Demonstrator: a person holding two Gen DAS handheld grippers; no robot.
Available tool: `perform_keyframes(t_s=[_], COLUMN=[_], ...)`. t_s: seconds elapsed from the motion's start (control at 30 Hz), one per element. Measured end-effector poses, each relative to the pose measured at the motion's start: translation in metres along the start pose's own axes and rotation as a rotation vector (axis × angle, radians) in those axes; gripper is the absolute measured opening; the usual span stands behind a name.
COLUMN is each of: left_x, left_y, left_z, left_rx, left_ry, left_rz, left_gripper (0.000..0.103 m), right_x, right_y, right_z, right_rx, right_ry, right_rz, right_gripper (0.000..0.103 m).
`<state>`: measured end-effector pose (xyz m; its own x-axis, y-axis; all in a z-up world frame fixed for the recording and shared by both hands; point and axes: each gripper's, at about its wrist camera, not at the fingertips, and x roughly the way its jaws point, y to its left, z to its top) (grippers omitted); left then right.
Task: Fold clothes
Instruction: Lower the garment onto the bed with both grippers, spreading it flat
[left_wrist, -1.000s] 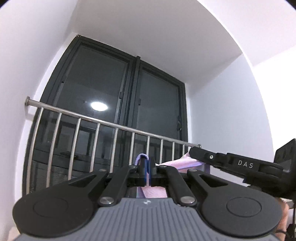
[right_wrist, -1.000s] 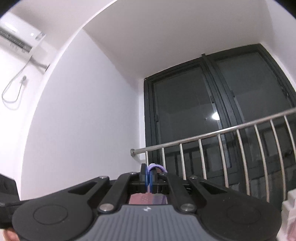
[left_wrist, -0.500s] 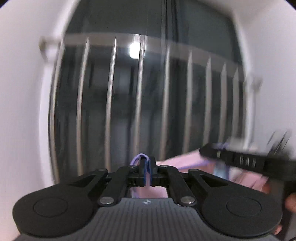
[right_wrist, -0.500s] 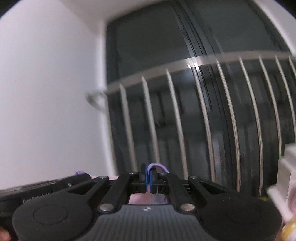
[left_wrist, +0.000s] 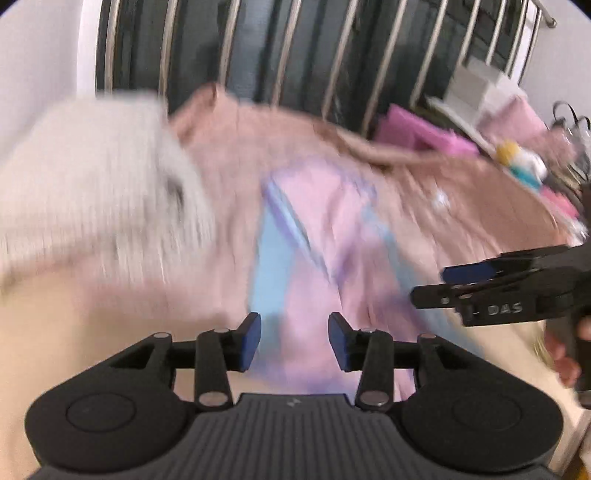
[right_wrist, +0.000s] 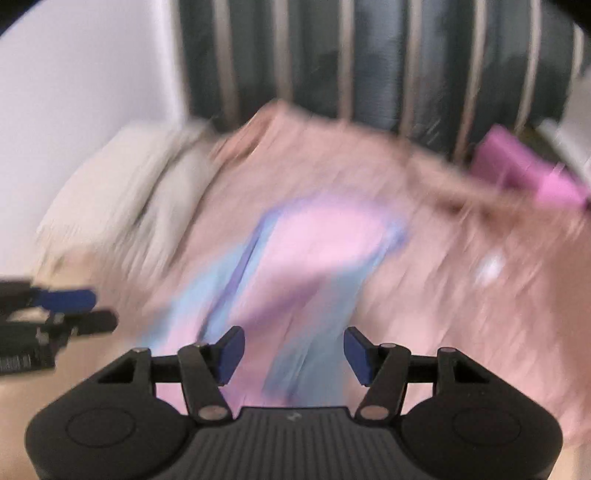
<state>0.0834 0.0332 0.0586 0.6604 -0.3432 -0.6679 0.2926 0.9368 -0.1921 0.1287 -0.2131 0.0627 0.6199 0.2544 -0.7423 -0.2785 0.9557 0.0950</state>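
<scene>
Left wrist, left claw (left_wrist: 294, 341) spread, empty, above pink garment (left_wrist: 325, 236)

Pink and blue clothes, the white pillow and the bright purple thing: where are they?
Pink and blue garment (right_wrist: 317, 251): right wrist view, on its pink middle.
White pillow (left_wrist: 85, 177): left wrist view, on its ribbed top.
Bright purple thing (right_wrist: 517, 166): right wrist view, on its upper face.

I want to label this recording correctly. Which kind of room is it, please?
Probably a bedroom: a bed with a pink bedsheet, a pale pillow, and dark glass doors behind a metal railing.
</scene>
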Motion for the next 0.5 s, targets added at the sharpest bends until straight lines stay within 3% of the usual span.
perform_keyframes(t_s=[0.03,0.13,0.23,0.3,0.33,0.37,0.5], left_x=[-0.002,-0.009,-0.004,0.006,0.01,0.013,0.011], left_y=[-0.001,-0.022,-0.04,-0.049,-0.054,-0.055,-0.059], left_z=[-0.017,-0.039,-0.051,-0.055,-0.057,-0.06,-0.076], left_rx=[-0.01,0.001,0.047,0.067,0.076,0.086,0.119], left_ry=[0.02,-0.019,-0.029,-0.013,-0.004,0.012,-0.004], left_rz=[-0.021,-0.064,-0.104,-0.123,-0.131,-0.124,-0.078], left_gripper=[0.041,0.041,0.04,0.032,0.012,0.004,0.001], right_x=[0.004,0.012,0.012,0.013,0.011,0.009,-0.002], right_y=[0.005,0.013,0.018,0.021,0.024,0.029,0.042], right_z=[-0.02,-0.058,-0.067,-0.068,-0.071,-0.075,-0.094], right_rx=[0.006,0.04,0.063,0.071,0.057,0.04,-0.009], right_ry=[0.01,0.006,-0.051,-0.071,-0.083,-0.096,-0.151], right_rz=[0.025,0.063,0.073,0.09,0.085,0.076,0.049], right_gripper=[0.056,0.051,0.042,0.035,0.027,0.023,0.019])
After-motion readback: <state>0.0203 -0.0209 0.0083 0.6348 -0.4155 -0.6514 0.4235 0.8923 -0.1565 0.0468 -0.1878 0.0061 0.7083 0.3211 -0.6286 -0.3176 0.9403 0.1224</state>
